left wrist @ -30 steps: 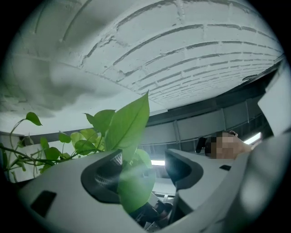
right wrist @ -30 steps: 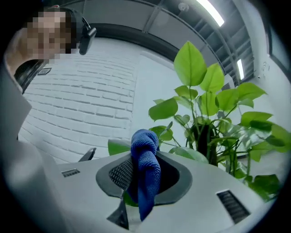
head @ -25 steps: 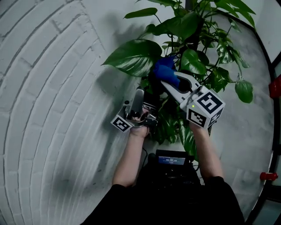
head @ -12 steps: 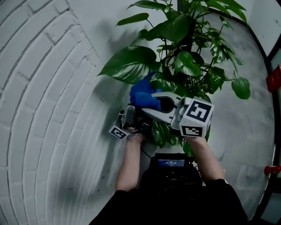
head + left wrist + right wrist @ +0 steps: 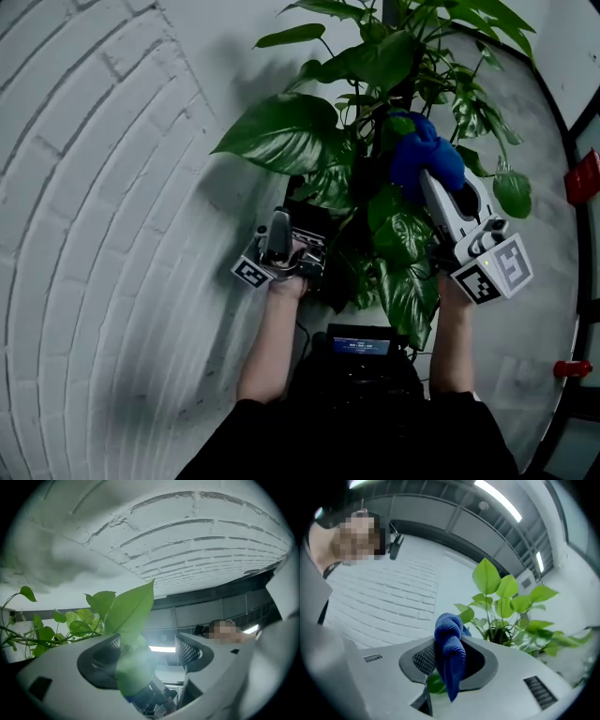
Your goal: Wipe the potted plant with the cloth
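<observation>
The potted plant (image 5: 394,56) fills the top middle of the head view, with one big glossy leaf (image 5: 281,131) on its left side. My right gripper (image 5: 424,178) is among the right-hand leaves, shut on a bunched blue cloth (image 5: 424,155). In the right gripper view the cloth (image 5: 450,651) hangs knotted between the jaws. My left gripper (image 5: 278,232) is below the big leaf, pointing upward. Its jaws have just been opening and stand wide apart (image 5: 147,648). A pale green leaf (image 5: 130,616) lies loosely between them, near the left pad.
A white brick wall (image 5: 103,187) curves along the left. Grey floor (image 5: 534,291) lies to the right, with red fittings (image 5: 583,178) at the right edge. A small screen (image 5: 364,345) sits on the person's chest.
The right gripper has carried the blue cloth from beside the big left leaf across to the right, up among the right-hand leaves. The left gripper has stayed put below the big leaf.
</observation>
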Available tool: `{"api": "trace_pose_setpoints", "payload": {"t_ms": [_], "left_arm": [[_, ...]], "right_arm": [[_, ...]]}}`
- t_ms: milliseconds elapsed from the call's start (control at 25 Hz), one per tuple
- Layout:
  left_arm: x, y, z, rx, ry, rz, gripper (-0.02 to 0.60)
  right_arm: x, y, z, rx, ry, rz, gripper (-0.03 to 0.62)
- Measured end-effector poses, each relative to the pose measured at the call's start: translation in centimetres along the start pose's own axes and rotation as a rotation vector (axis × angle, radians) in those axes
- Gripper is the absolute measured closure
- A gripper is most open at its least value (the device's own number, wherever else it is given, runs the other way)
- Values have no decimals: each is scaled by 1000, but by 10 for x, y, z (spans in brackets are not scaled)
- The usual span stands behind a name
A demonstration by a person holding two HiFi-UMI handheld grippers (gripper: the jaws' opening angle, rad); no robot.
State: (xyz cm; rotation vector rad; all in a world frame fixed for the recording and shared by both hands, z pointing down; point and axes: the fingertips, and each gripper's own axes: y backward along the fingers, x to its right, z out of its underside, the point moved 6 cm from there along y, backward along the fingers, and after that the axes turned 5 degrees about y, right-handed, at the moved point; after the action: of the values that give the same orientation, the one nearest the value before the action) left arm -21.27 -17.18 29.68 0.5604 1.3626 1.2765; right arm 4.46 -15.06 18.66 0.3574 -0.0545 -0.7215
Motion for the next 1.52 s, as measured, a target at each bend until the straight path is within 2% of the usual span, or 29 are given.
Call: {"api": "trace_pose_setpoints", "payload": {"t_ms": [40, 120, 240, 320, 520, 640, 800, 1200, 1360, 1520], "left_arm": [[0, -1, 0, 3, 3, 1, 216], [0, -3, 1, 10, 10, 10, 216], [3, -8, 5, 7, 16, 33, 216], [8, -11, 7, -6, 13, 44, 216], [17, -12, 6, -64, -39, 47, 216], [20, -9, 4, -103, -76, 45, 216], [22, -7, 0, -105, -74, 54, 216], [25, 11, -5, -128, -24, 81, 209], [25, 21, -11, -108, -1, 99, 209], [46, 29, -7, -74, 5, 86, 209]], "right_arm": [[3, -1, 3, -21, 40, 29, 480], [1, -10, 20, -92, 75, 17, 479], [-12, -34, 62, -239, 26, -83, 480], [-25, -47, 82, -290, -30, -152, 480], [-56, -69, 86, -293, -152, -302, 480], [-76, -79, 79, -308, -162, -374, 480], [-104, -86, 74, -338, -162, -461, 480], [-150, -86, 78, -414, -120, -505, 480], [-154, -78, 76, -369, -191, -511, 480], [-157, -54, 68, -304, -291, -496, 480]]}}
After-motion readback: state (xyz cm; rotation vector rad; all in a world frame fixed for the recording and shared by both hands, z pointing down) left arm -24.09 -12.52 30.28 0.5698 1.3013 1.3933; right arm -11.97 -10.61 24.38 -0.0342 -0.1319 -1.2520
